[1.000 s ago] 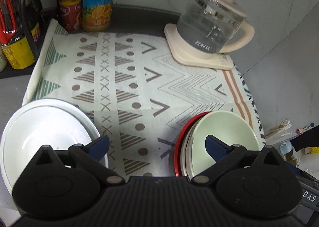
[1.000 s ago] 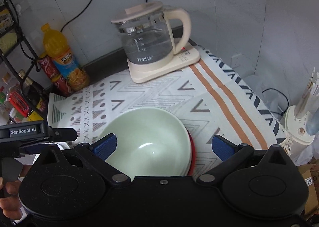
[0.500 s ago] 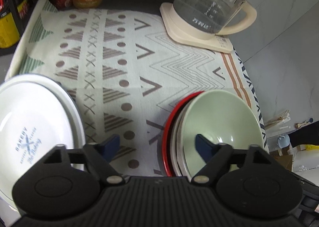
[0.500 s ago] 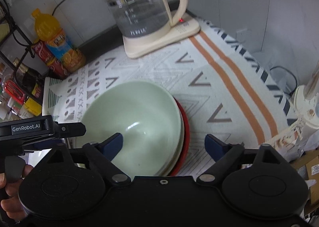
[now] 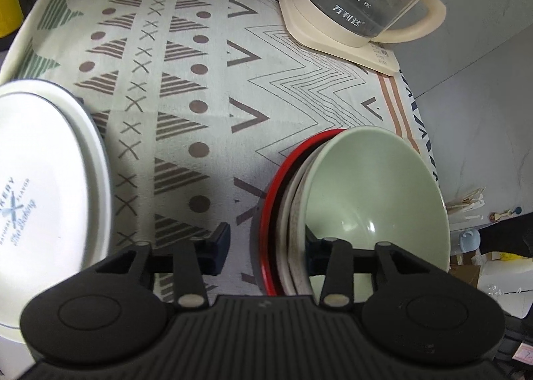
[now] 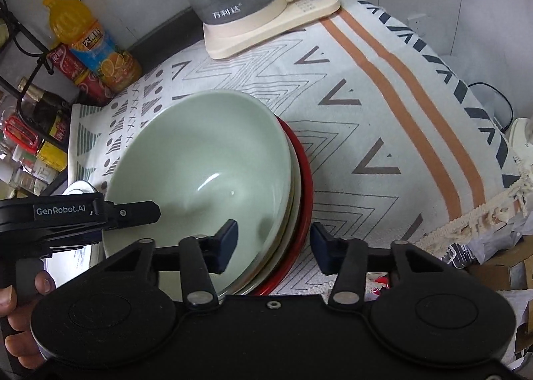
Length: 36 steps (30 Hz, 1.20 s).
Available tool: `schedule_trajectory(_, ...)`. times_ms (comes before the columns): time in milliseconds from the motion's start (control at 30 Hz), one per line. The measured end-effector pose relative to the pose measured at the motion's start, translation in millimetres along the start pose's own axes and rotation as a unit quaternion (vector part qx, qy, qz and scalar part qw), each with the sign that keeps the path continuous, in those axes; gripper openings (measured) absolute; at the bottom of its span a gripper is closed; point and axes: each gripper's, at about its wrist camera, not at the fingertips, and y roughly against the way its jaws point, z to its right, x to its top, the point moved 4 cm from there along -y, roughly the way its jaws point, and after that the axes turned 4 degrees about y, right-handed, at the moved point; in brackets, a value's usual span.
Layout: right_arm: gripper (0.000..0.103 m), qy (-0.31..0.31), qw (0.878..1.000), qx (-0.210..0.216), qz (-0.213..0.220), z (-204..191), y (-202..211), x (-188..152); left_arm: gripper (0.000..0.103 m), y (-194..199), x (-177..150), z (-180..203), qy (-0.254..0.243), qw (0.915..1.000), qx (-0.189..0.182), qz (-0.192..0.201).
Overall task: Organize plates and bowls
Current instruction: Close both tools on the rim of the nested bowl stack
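A pale green bowl (image 5: 376,196) sits on a stack of a white plate and a red plate (image 5: 283,176) on the patterned cloth. My left gripper (image 5: 266,246) is open and straddles the stack's left rim, one finger outside, one inside the bowl. My right gripper (image 6: 273,243) is open and straddles the stack's right rim; the green bowl (image 6: 203,173) and red plate (image 6: 304,193) pass between its fingers. A white plate with blue print (image 5: 43,193) lies at the left.
A glass kettle on a cream base (image 5: 359,3) stands at the back right. Drink bottles and cans (image 6: 90,53) and a wire rack stand at the back left. The cloth's fringed edge (image 6: 476,213) hangs at the right.
Both grippers have moved forward and down onto the stack's opposite rims, and their fingers have drawn closer together.
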Motion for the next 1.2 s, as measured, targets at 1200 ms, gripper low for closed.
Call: schedule_trajectory(1200,0.033,0.077,0.994,0.061,0.041,-53,11,38,0.027,60,19,-38,0.028,0.9960,-0.009,0.084)
